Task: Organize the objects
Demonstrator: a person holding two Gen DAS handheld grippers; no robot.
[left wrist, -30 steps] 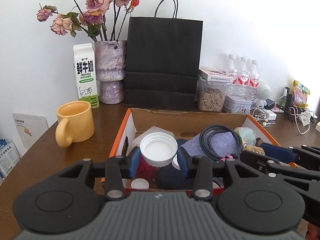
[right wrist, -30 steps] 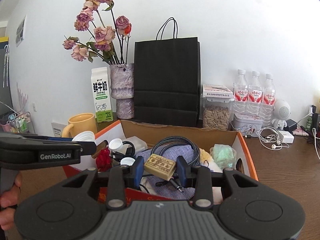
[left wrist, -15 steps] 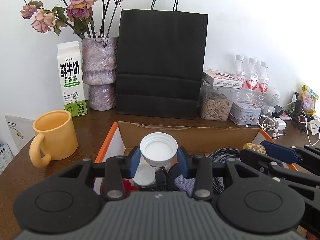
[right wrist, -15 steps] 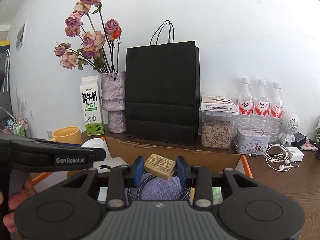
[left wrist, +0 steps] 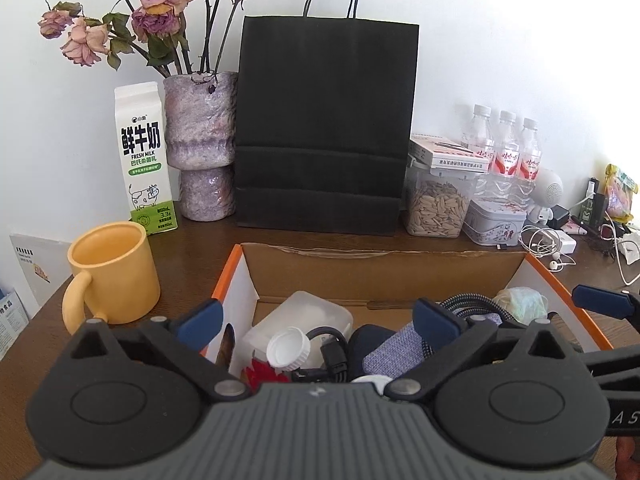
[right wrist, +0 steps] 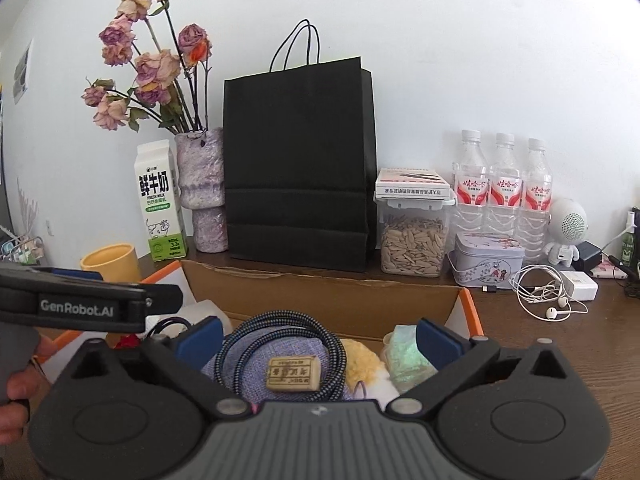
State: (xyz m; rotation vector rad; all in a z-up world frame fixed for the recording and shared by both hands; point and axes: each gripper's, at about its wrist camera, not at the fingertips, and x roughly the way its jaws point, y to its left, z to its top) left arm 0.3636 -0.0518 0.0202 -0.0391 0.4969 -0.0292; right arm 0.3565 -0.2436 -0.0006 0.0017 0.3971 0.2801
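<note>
I see the brown table (left wrist: pixel 192 264) carrying the black paper bag (left wrist: pixel 326 128) at the wall and, in front of it, the open cardboard box (left wrist: pixel 384 268) with orange edges. Both of my tools hover over the near end of that box, tipped a little downward toward its contents. My left gripper (left wrist: pixel 316 316) has just been opening and now stands wide with nothing pressed between its blue pads; the white cap (left wrist: pixel 289 347) lies loose in the box below it, beside a clear plastic case (left wrist: pixel 304 312). My right gripper (right wrist: pixel 318 336) has likewise just spread wide; the small tan block (right wrist: pixel 294 374) lies free inside the coiled braided cable (right wrist: pixel 280 344) on the purple cloth (right wrist: pixel 264 364). A hand (right wrist: pixel 16 392) grips the left tool's handle at the frame edge.
</note>
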